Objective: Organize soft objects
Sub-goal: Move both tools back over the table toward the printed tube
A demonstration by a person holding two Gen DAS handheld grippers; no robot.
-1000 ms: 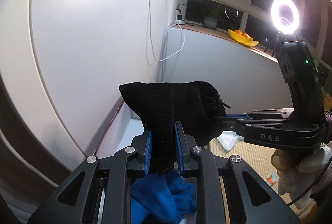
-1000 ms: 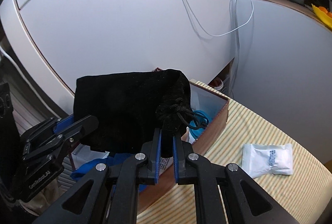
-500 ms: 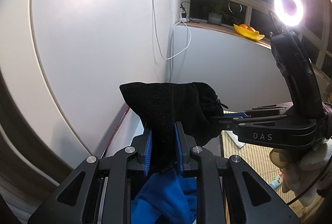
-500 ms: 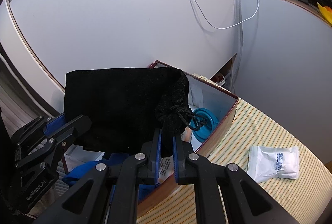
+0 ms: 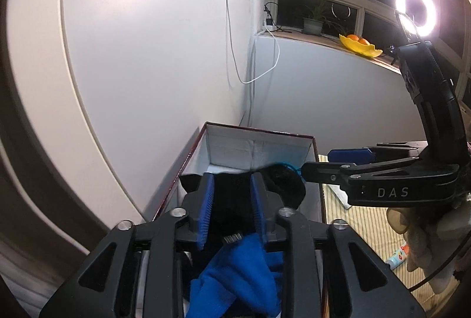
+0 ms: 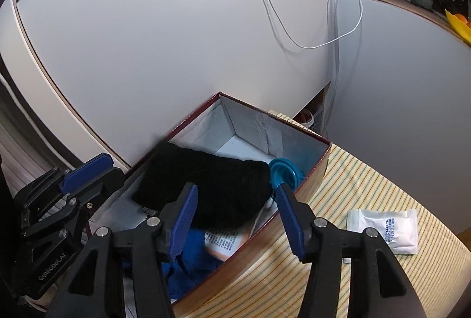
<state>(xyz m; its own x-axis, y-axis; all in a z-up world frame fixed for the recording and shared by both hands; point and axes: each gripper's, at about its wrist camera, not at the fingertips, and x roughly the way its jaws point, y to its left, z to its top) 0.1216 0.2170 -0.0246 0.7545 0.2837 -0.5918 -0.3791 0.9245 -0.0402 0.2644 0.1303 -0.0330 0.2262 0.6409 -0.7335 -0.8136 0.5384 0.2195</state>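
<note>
- Left wrist view: a white panelled wall meets a lower grey wall at a corner; above it a dark window with a sill carrying a potted green plant and a yellow dish of oranges, and a bright ring light at the right. Below, a striped yellow-green tabletop bears a red-edged cardboard box with a white inside.
- The left tool has its jaws opening; the soft black drawstring pouch lies between the blue pads, down in the box on a blue cloth. A second ago it was clamped and held up in the air.
- Right wrist view: the right tool is also opening — its pads stand clear of the pouch, which it pinched half a second ago. The pouch rests in the box beside a teal ring-shaped object. A white sealed packet lies on the tabletop, unmoved.
</note>
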